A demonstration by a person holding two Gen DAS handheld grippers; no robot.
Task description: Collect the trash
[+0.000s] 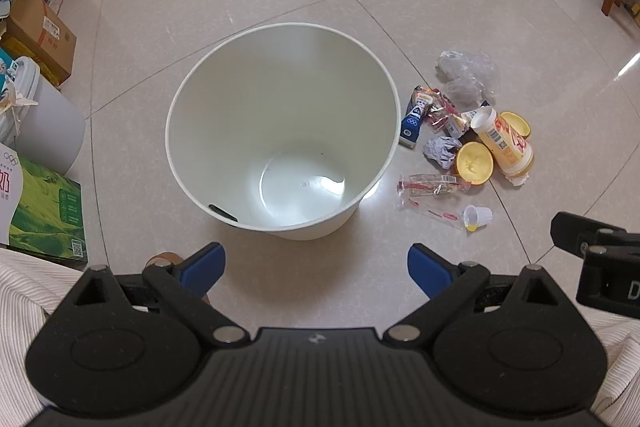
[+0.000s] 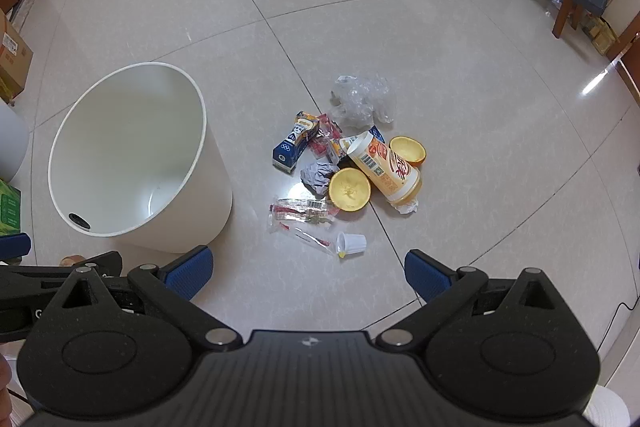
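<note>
Right wrist view: bare floor tiles (image 2: 460, 131) surround your trash pile (image 2: 352, 163), just beside the white bin (image 2: 132, 147). Your right gripper (image 2: 308, 273) and left gripper (image 1: 316, 267) gape wide, holding nothing.

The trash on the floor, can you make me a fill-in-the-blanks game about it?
1. The white bin has ____ inside it.
2. The two orange halves lie on the ____.
3. The small plastic cup lies on its ____.
4. Both grippers, left gripper and right gripper, are ____.

Missing words: nothing; floor; side; open
</note>
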